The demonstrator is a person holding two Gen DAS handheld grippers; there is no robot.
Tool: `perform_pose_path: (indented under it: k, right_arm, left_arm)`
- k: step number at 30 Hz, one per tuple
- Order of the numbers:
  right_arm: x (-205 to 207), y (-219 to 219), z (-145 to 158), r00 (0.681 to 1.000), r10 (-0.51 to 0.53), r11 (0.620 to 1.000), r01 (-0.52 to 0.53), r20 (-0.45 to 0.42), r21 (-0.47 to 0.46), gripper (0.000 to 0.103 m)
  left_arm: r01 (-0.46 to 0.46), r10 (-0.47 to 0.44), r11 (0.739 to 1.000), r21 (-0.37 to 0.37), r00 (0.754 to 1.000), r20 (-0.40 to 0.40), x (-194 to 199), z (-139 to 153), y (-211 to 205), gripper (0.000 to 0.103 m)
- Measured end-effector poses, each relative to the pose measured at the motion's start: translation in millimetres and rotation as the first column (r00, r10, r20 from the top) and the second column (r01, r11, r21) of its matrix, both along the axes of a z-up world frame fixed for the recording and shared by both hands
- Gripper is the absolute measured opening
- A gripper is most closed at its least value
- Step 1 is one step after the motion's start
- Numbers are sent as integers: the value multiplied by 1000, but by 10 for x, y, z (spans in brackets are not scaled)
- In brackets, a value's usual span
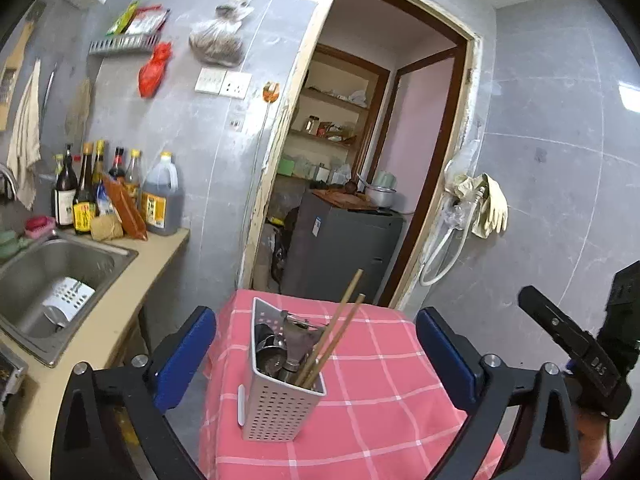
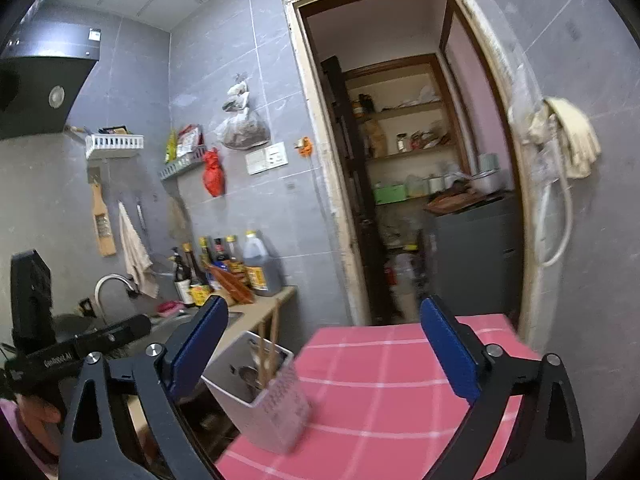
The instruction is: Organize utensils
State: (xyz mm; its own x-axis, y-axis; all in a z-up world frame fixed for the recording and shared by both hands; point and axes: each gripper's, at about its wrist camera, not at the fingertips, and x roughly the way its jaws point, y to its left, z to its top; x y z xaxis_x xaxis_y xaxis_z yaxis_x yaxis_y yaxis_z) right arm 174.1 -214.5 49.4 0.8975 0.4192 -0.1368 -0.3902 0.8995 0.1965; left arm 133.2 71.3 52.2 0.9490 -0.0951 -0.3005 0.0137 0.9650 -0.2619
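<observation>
A white perforated utensil holder [image 1: 280, 396] stands upright on the pink checked tablecloth [image 1: 392, 392]. It holds two wooden chopsticks [image 1: 340, 324] and several metal utensils [image 1: 280, 348]. My left gripper [image 1: 316, 352] is open, its blue pads either side of the holder, with nothing between them gripped. In the right wrist view the holder [image 2: 264, 404] sits at the cloth's left edge, blurred. My right gripper [image 2: 324, 352] is open and empty above the tablecloth [image 2: 380, 392]. A second white perforated holder [image 1: 68, 298] lies on its side in the sink [image 1: 48, 280].
A beige counter [image 1: 160, 244] with several sauce bottles [image 1: 120, 192] runs along the left. A doorway [image 1: 360, 160] behind the table leads to shelves and a grey fridge [image 1: 340, 248]. Rubber gloves [image 1: 488, 200] hang on the right wall. The right gripper's body [image 1: 592, 344] shows at right.
</observation>
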Motion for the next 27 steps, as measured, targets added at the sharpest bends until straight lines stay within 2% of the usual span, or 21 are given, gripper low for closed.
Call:
perform_pose_path:
  k: [2,8,17,27]
  right_arm:
    - [-118,-69,24,1000,-26,1000,26,-3,-17,102]
    - [-461,-269,13,993,-116,992,115,-23,-54,102]
    - [-888,-457,-163,979,-197,976,190,-59,-109,102]
    - [-1188,-506,-336,970,-233,965,222,-71,-139,102]
  left_arm:
    - [1,-2,1000,21,1000,6,-79,16,-77,103]
    - [13,-12,997,82,1000,-7,-319,-46,-261,103]
    - [10,-3,996,86,996,-84,-696,-292,-298,103]
    - [-14,24,995,101,995,-95,-1010,-498,-372,103]
